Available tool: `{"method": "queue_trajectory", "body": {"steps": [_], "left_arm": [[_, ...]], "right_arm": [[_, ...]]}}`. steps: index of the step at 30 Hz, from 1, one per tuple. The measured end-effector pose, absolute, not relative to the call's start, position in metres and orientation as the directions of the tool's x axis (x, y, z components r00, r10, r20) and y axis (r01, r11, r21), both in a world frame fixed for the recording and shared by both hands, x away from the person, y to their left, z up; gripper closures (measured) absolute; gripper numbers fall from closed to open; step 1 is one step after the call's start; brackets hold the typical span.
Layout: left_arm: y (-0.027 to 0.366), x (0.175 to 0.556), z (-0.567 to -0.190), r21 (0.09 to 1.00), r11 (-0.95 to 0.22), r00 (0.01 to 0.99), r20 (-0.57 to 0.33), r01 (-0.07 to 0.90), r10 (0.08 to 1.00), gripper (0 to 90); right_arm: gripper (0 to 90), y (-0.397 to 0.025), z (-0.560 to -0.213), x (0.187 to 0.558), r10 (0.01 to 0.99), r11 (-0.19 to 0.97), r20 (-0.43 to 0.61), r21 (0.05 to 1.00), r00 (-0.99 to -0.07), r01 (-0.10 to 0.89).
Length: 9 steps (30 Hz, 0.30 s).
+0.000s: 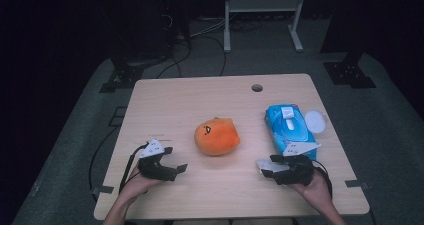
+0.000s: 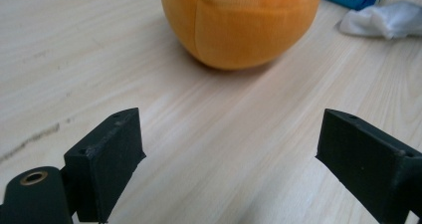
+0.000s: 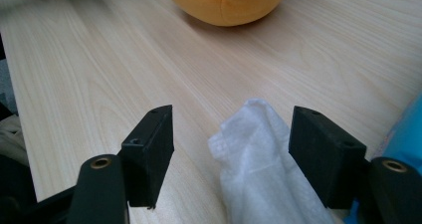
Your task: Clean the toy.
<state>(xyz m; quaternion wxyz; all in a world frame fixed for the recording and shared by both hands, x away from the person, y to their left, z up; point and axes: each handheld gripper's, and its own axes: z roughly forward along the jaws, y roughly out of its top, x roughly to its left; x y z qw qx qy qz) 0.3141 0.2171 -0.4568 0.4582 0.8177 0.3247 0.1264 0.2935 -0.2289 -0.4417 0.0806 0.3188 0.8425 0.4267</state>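
An orange plush toy (image 1: 216, 136) with a small face sits in the middle of the wooden table (image 1: 170, 100). My left gripper (image 1: 175, 159) rests on the table to its left, open and with nothing between its jaws. In the left gripper view (image 2: 229, 154) the plush (image 2: 241, 20) lies just ahead. My right gripper (image 1: 268, 166) lies at the front right, open. A crumpled white wipe (image 1: 265, 163) lies on the table between its jaws. The right gripper view (image 3: 231, 154) shows the wipe (image 3: 259, 174) nearer the right jaw, which may touch it, and the plush (image 3: 229, 0) beyond.
A blue pack of wet wipes (image 1: 290, 127) lies right of the plush, just behind my right gripper, with a round white lid (image 1: 315, 121) beside it. The table has a cable hole (image 1: 257, 88) near its far edge. Dark floor and stands surround the table.
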Motion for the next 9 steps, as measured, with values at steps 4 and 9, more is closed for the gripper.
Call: {"method": "queue_trajectory", "body": {"steps": [4,9], "left_arm": [[0.2151,0.3138,-0.4625,0.818,-0.388,0.757,-0.087,0.425,0.647,10.2],[0.2134,0.3134,-0.4619,0.825,-0.383,0.761,-0.085,0.416,0.643,10.1]], "right_arm": [[32.3,-0.2288,-0.4410,0.2904,0.608,0.430,0.133,0.774,-0.782,0.465],[31.4,-0.2297,-0.4414,0.2868,0.609,0.421,0.136,0.780,-0.781,0.464]]}}
